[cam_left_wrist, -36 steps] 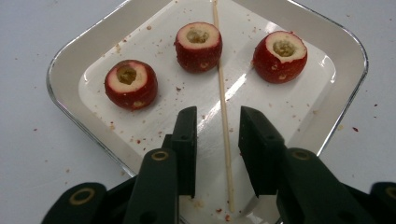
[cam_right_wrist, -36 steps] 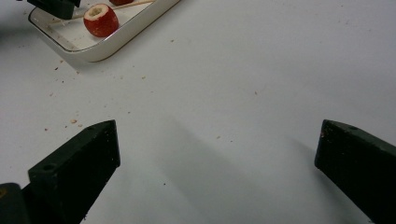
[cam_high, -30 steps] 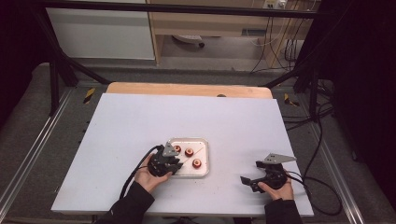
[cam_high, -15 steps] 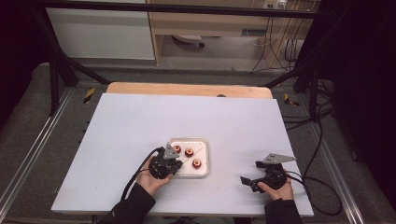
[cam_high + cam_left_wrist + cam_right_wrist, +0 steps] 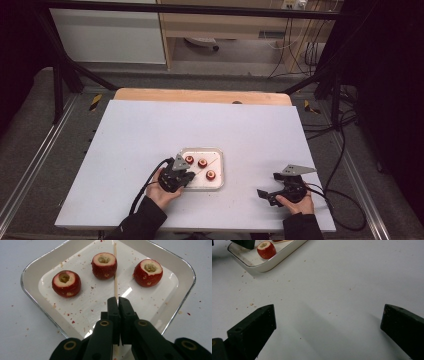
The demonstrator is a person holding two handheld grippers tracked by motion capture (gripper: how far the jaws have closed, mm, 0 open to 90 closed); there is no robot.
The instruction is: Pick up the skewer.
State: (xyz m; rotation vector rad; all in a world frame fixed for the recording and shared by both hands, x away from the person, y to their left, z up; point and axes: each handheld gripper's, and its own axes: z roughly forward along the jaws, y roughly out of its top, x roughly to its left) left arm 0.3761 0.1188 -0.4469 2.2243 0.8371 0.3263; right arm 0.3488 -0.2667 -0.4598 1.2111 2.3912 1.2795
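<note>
Gripping the near end of a thin wooden skewer (image 5: 115, 272), the left gripper (image 5: 117, 305) had its jaws pressed together on the stick, right at the tray's near corner. The skewer lay flat along the floor of the white tray (image 5: 32, 293), running away from the jaws between the middle fruit (image 5: 104, 265) and the right-hand fruit (image 5: 148, 272), just beside both. A third fruit (image 5: 66, 283) sat apart on the left. All three were red, cored at the top, with pale flesh ringing the hollow, and they stood upright with the holes facing up, probably so the stick could be pushed through them. Red crumbs speckled the tray and the white table (image 5: 150, 130) around it. From the high view, the left hand (image 5: 161, 187) held its tool low against the tray's near-left edge, a sensible angle for picking up something so thin from a flat surface. Over on the right, the right gripper (image 5: 272, 194) rested on the table well clear of the tray, jaws spread wide with nothing between them, seemingly waiting its turn. My guess: threading the fruit came next.
</note>
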